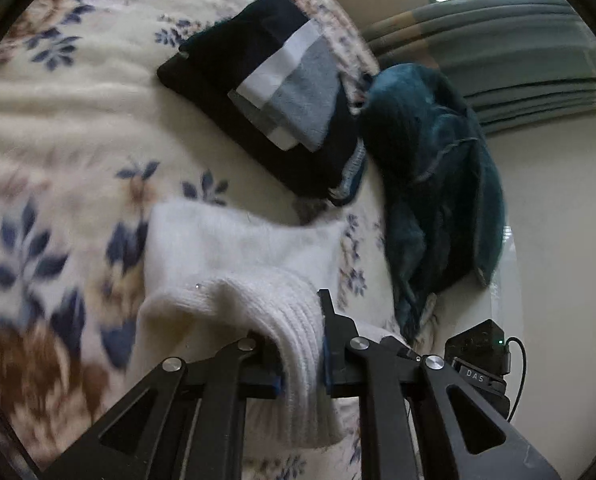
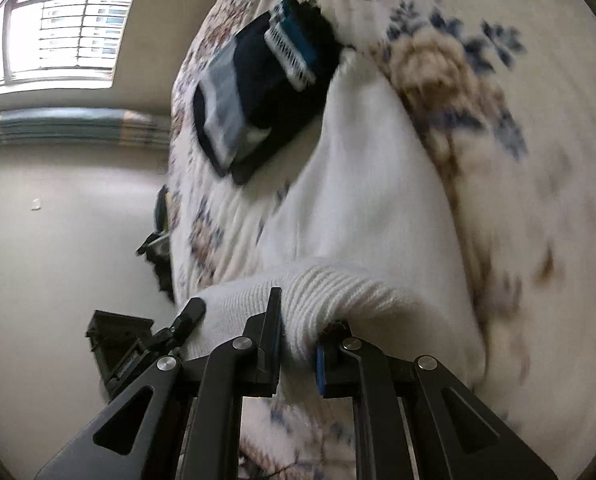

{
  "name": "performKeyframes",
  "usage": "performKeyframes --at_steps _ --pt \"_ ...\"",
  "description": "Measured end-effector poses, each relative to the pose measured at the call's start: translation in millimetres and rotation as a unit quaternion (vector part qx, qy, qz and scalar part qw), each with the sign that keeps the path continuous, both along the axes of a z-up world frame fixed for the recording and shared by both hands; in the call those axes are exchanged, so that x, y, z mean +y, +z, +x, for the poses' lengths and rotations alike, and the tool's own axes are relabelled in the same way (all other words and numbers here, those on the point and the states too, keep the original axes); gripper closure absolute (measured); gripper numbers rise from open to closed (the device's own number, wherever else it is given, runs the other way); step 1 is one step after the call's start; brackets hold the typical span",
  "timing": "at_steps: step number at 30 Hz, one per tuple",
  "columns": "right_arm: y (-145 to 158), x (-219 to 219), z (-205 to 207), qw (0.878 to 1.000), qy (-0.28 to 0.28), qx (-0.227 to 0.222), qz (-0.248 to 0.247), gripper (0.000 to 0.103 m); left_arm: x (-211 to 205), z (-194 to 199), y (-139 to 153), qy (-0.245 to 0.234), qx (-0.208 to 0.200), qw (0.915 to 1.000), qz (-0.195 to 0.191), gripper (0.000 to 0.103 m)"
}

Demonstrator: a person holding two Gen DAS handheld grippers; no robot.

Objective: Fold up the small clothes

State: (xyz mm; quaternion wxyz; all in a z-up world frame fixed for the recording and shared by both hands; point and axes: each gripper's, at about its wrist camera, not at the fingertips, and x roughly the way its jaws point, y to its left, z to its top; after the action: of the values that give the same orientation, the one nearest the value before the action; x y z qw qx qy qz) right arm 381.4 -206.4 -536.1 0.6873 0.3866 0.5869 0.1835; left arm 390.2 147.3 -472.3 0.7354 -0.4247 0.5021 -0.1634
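Note:
A white knit garment [image 1: 233, 248] lies on the floral blanket [image 1: 57, 128]. My left gripper [image 1: 298, 344] is shut on its ribbed hem, lifted off the blanket. In the right wrist view my right gripper [image 2: 298, 336] is shut on the ribbed hem of the same white garment [image 2: 362, 184], which stretches away toward a folded dark stack [image 2: 265, 96]. That stack [image 1: 265, 96], black with a grey and white piece on top, lies beyond the garment in the left wrist view.
A crumpled teal garment [image 1: 438, 176] lies at the blanket's right edge beside the folded stack. A black device [image 1: 482, 348] sits near the left gripper. A white wall, curtains [image 2: 73, 128] and a window [image 2: 65, 36] lie past the bed edge.

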Motion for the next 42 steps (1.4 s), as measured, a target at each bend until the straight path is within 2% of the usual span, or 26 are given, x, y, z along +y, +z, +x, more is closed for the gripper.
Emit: performKeyframes --at_steps 1,3,5,7,8,9,11,12,13,14,15,17,19,20,21,22,23,24,25,26,27,30,32,35,39,42 --pt "-3 1 15 1.0 -0.001 0.005 -0.005 0.09 2 15 -11 -0.002 0.017 0.9995 -0.025 0.088" --pt "-14 -1 40 0.999 -0.019 0.022 -0.017 0.089 7 31 -23 0.004 0.034 0.9983 -0.047 0.08" --pt "-25 -7 57 0.999 -0.036 0.035 0.009 0.085 18 43 -28 0.028 0.03 0.9973 -0.061 0.05" --pt "-33 -15 70 0.996 -0.072 0.044 0.031 0.083 34 54 -31 0.062 0.016 0.9941 -0.088 0.043" --pt "-34 -18 77 0.995 -0.088 0.041 0.029 0.072 39 57 -32 0.071 0.017 0.9931 -0.092 0.043" --pt "-33 -20 82 0.994 -0.1 0.035 0.021 0.053 45 61 -31 0.076 0.018 0.9928 -0.09 0.043" --pt "-29 -23 92 0.993 -0.113 0.015 0.019 0.043 49 65 -24 0.061 0.014 0.9965 -0.055 0.043" --pt "-24 -25 95 0.993 -0.112 0.007 0.032 0.042 47 66 -19 0.042 0.013 0.9987 -0.024 0.043" --pt "-20 -28 96 0.993 -0.107 0.0 0.049 0.04 39 68 -11 0.007 0.004 0.9996 0.027 0.043" --pt "-12 -31 97 0.994 -0.1 -0.01 0.048 0.033 30 69 -7 -0.023 -0.001 0.9976 0.065 0.043" --pt "-5 -34 94 0.995 -0.094 -0.017 0.028 0.031 17 72 -6 -0.061 -0.003 0.9928 0.104 0.043" --pt "12 -35 90 0.995 -0.063 -0.045 -0.055 0.031 -9 77 -13 -0.127 0.004 0.9802 0.152 0.043" --pt "9 -30 92 0.99 -0.032 -0.036 -0.13 0.031 -38 82 -24 -0.18 0.01 0.962 0.205 0.043" --pt "2 -26 94 0.99 -0.016 -0.028 -0.14 0.031 -48 83 -27 -0.196 0.009 0.9558 0.219 0.045" --pt "-3 -22 93 0.99 -0.005 -0.023 -0.142 0.031 -56 83 -29 -0.208 0.003 0.9507 0.23 0.046" --pt "-8 -17 94 0.989 0.005 -0.019 -0.15 0.031 -63 82 -28 -0.211 -0.013 0.946 0.246 0.074" --pt "-12 -9 95 0.986 0.018 -0.02 -0.165 0.033 -68 81 -26 -0.213 -0.027 0.9412 0.261 0.098" --pt "-15 -1 95 0.983 0.034 -0.026 -0.179 0.044 -68 81 -24 -0.212 -0.033 0.94 0.265 0.098" --pt "-17 6 96 0.98 0.049 -0.031 -0.19 0.056 -65 78 -20 -0.202 -0.047 0.9422 0.263 0.098" --pt "-21 13 97 0.977 0.063 -0.03 -0.202 0.092 -59 78 -17 -0.187 -0.057 0.9437 0.267 0.099" --pt "-24 18 96 0.974 0.073 -0.026 -0.212 0.098 -53 77 -15 -0.178 -0.058 0.9432 0.275 0.099" --pt "-22 21 96 0.971 0.063 -0.047 -0.227 0.098 -18 71 -13 -0.136 -0.045 0.951 0.274 0.099" --pt "-14 14 94 0.973 0.045 -0.054 -0.219 0.098 0 71 -17 -0.114 -0.023 0.9558 0.27 0.099" --pt "0 0 97 0.972 0.023 -0.064 -0.226 0.098 5 76 -26 -0.097 -0.001 0.9605 0.261 0.099" --pt "7 -4 116 0.968 0.022 -0.069 -0.239 0.099 -2 93 -30 -0.09 0.0 0.9591 0.268 0.099" --pt "1 -3 132 0.963 0.023 -0.068 -0.259 0.099 -3 107 -51 -0.09 0.019 0.9593 0.267 0.099"
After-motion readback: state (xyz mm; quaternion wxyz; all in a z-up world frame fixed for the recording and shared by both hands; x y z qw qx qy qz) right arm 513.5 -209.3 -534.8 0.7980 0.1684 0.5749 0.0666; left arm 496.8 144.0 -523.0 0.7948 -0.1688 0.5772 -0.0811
